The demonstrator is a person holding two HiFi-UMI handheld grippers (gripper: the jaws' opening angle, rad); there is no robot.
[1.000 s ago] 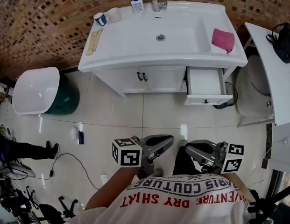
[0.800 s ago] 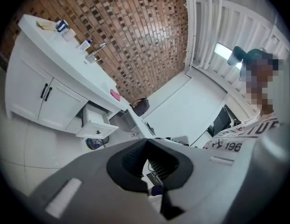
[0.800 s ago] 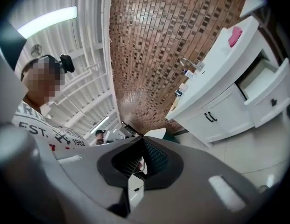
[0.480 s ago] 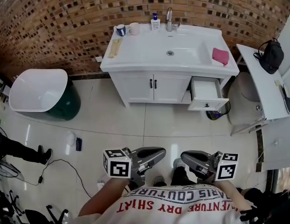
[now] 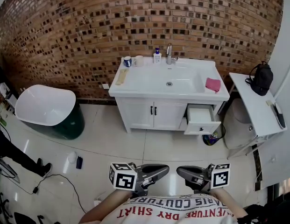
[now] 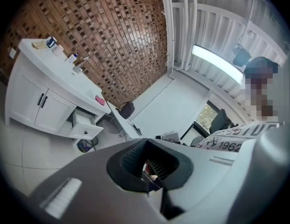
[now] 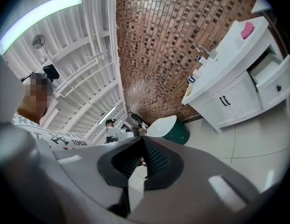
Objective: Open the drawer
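Note:
A white vanity (image 5: pixel 156 113) stands against the brick wall, far from me. Its right-hand drawer (image 5: pixel 201 121) is pulled out, with a dark knob on its front. The drawer (image 6: pixel 84 128) also shows in the left gripper view and, as the drawer (image 7: pixel 274 84), at the right edge of the right gripper view. My left gripper (image 5: pixel 166 169) and right gripper (image 5: pixel 179 171) hang close to my chest at the bottom of the head view, tips pointing at each other. Both are shut and hold nothing. The left gripper (image 6: pixel 152 171) and right gripper (image 7: pixel 140 164) fill the lower part of their own views.
A pink cloth (image 5: pixel 212 84), cups (image 5: pixel 133 61), a soap bottle (image 5: pixel 157 56) and a tap (image 5: pixel 169 54) sit on the vanity top. A white tub (image 5: pixel 44 105) stands at left, a white side table (image 5: pixel 257 111) with a black bag (image 5: pixel 261 78) at right. A bin (image 5: pixel 211 138) sits below the drawer.
The vanity has receded and looks smaller and farther away. Both grippers have drawn back with me and stay shut near my chest. The drawer stays pulled out.

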